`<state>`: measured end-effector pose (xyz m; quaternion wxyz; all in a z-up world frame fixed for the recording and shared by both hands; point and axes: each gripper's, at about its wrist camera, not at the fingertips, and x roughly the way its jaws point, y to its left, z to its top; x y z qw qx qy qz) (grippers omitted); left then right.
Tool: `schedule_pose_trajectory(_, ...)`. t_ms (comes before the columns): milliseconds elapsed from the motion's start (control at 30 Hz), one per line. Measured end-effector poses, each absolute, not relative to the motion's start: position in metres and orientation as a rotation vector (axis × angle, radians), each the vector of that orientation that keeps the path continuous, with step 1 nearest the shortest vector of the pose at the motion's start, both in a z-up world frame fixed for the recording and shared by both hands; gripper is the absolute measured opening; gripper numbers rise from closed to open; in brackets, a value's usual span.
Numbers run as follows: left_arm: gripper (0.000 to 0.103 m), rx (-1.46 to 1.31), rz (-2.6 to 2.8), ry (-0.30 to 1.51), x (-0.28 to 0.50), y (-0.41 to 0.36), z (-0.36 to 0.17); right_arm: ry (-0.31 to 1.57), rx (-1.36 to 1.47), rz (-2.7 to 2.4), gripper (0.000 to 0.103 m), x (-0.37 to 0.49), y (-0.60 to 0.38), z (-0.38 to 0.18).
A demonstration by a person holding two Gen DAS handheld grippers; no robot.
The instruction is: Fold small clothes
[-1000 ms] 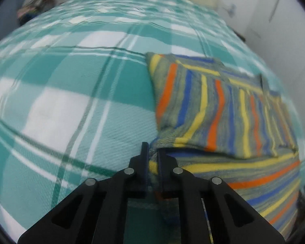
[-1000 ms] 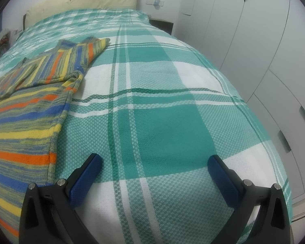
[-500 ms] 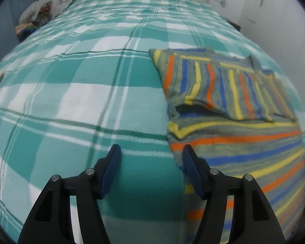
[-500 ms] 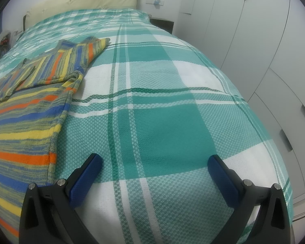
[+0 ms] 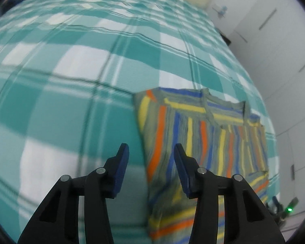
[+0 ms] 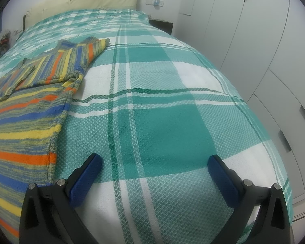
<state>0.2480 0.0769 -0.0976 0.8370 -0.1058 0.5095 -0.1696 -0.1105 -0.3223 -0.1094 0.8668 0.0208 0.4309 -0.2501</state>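
Note:
A striped knit sweater (image 5: pixel 203 142), grey with orange, yellow and blue bands, lies flat on the green-and-white checked bedspread (image 5: pixel 71 81), both sleeves folded across its upper part. My left gripper (image 5: pixel 151 152) is open and empty above the sweater's left edge, which runs between the fingers. In the right wrist view the sweater (image 6: pixel 30 105) lies at the left. My right gripper (image 6: pixel 152 163) is wide open and empty over bare bedspread (image 6: pixel 162 122), right of the sweater's hem.
A cream headboard (image 6: pixel 81 0) stands at the far end of the bed. White wardrobe doors (image 6: pixel 264 40) run along the right side. A pile of coloured cloth (image 6: pixel 0 42) sits beyond the bed's far left edge.
My left gripper let go of the sweater's left edge, opened, and moved forward along that edge towards the shoulder. The right gripper has stayed still and open.

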Motion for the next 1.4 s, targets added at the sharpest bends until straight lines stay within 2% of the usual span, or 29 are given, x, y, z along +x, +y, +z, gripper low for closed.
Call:
schedule_pose_trajectory(33,0.046,-0.196,-0.359,1.069,0.252,0.07,-0.099,0.902,0.044,-0.524,0.103,-0.111,-0.322,-0.109)
schedule_pose_trajectory(67,0.023,-0.121,-0.329,1.037,0.254,0.062,-0.1,0.902,0.044,-0.523,0.103,-0.111,-0.322,-0.109)
schedule_pose_trajectory(100,0.01,0.002,-0.222,1.018,0.257,0.055,-0.105,0.903,0.044,-0.523,0.103,-0.111,-0.322,-0.109)
schedule_pose_trajectory(133,0.003,0.077,-0.144,1.026,0.262,0.052,-0.113,0.903,0.044,-0.523,0.103,-0.111,-0.322,-0.109)
schedule_pose_trajectory(200,0.004,0.045,-0.099,1.041,0.266,0.06,-0.123,0.904,0.045,-0.523,0.103,-0.111,-0.322,-0.109)
schedule_pose_trajectory(233,0.007,-0.002,-0.1,1.032,0.264,0.065,-0.121,0.904,0.046,-0.522,0.103,-0.111,-0.322,-0.109)
schedule_pose_trajectory(300,0.026,-0.124,-0.135,1.015,0.254,0.078,-0.111,0.904,0.046,-0.522,0.103,-0.111,-0.322,-0.109)
schedule_pose_trajectory(333,0.046,-0.155,-0.157,0.997,0.247,0.083,-0.105,0.905,0.046,-0.522,0.103,-0.111,-0.322,-0.109)
schedule_pose_trajectory(367,0.058,-0.162,-0.184,0.967,0.235,0.084,-0.097,0.905,0.046,-0.522,0.103,-0.11,-0.322,-0.109)
schedule_pose_trajectory(433,0.067,-0.143,-0.261,0.933,0.214,0.079,-0.086,0.905,0.046,-0.522,0.103,-0.111,-0.322,-0.109)
schedule_pose_trajectory(533,0.065,-0.012,-0.368,0.97,0.187,0.055,-0.092,0.905,0.046,-0.522,0.103,-0.111,-0.322,-0.109)
schedule_pose_trajectory(567,0.057,0.085,-0.335,1.024,0.183,0.046,-0.107,0.905,0.045,-0.523,0.103,-0.111,-0.321,-0.109)
schedule_pose_trajectory(600,0.056,0.143,-0.299,1.075,0.182,0.043,-0.121,0.904,0.045,-0.523,0.103,-0.11,-0.321,-0.109)
schedule_pose_trajectory(800,0.057,0.089,-0.249,1.066,0.151,0.053,-0.11,0.9,0.047,-0.522,0.103,-0.111,-0.321,-0.109)
schedule_pose_trajectory(1033,0.09,0.076,-0.247,0.936,0.077,0.06,-0.069,0.899,0.052,-0.52,0.103,-0.111,-0.321,-0.109)
schedule_pose_trajectory(1100,0.096,0.042,-0.23,0.891,0.056,0.066,-0.061,0.897,0.052,-0.52,0.103,-0.112,-0.321,-0.109)
schedule_pose_trajectory(1300,0.097,-0.019,-0.143,0.766,0.035,0.089,-0.066,0.884,0.053,-0.523,0.103,-0.114,-0.321,-0.108)
schedule_pose_trajectory(1400,0.097,-0.045,-0.079,0.779,0.042,0.104,-0.082,0.879,0.055,-0.523,0.103,-0.116,-0.321,-0.108)
